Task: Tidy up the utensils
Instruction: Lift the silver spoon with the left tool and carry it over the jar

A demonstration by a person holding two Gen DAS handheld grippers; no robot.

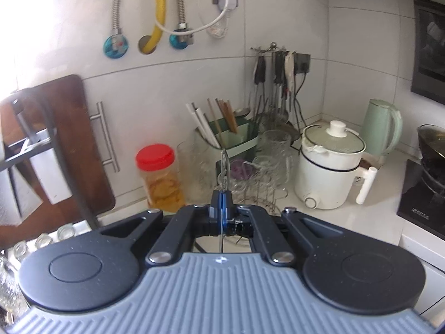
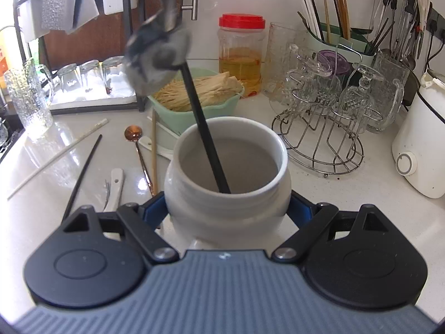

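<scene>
Bracing the white ceramic jar between its jaws, the right gripper steadies it; one black chopstick stands inside. Left gripper, blurred above, is closed. Chopsticks, copper spoon and white spoon remain on the bench.

walls: white tile | counter: white, glossy | daylight left
</scene>
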